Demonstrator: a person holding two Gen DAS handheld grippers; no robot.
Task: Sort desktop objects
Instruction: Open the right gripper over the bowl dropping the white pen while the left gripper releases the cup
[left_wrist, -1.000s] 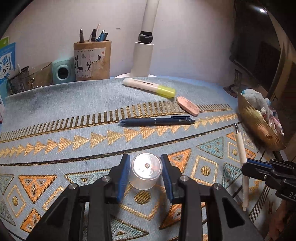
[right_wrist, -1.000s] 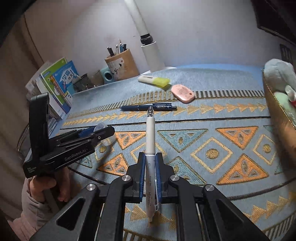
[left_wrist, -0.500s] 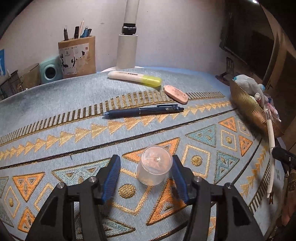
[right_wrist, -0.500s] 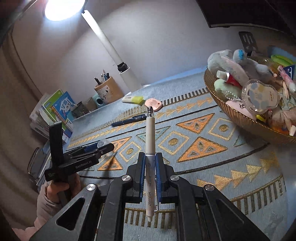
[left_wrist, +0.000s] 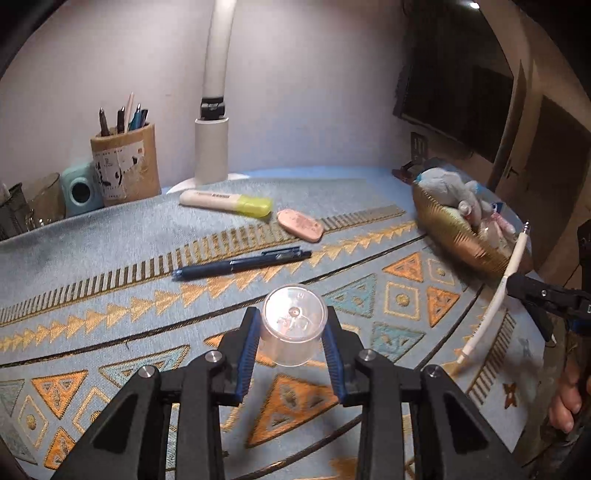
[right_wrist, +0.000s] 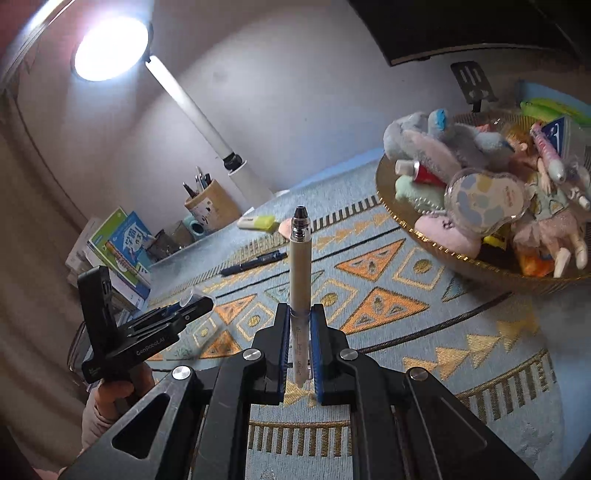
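Left wrist view: left gripper (left_wrist: 293, 328) clamped on a clear plastic cup (left_wrist: 293, 323), raised above the patterned worktop (left_wrist: 110, 240). Beyond it, a blue pen (left_wrist: 242, 264), a yellow highlighter (left_wrist: 225, 202), a pink eraser (left_wrist: 300, 225).

Right wrist view: right gripper (right_wrist: 299, 345) closed on a white pen (right_wrist: 300, 273), tip pointing away, held above the worktop, left of the basket (right_wrist: 480, 264) of toys.

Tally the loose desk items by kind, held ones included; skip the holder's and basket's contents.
Pens: 2, the navy pen and the white pen in the right gripper
Highlighter: 1
Eraser: 1
Clear cup in the left gripper: 1
Total: 5
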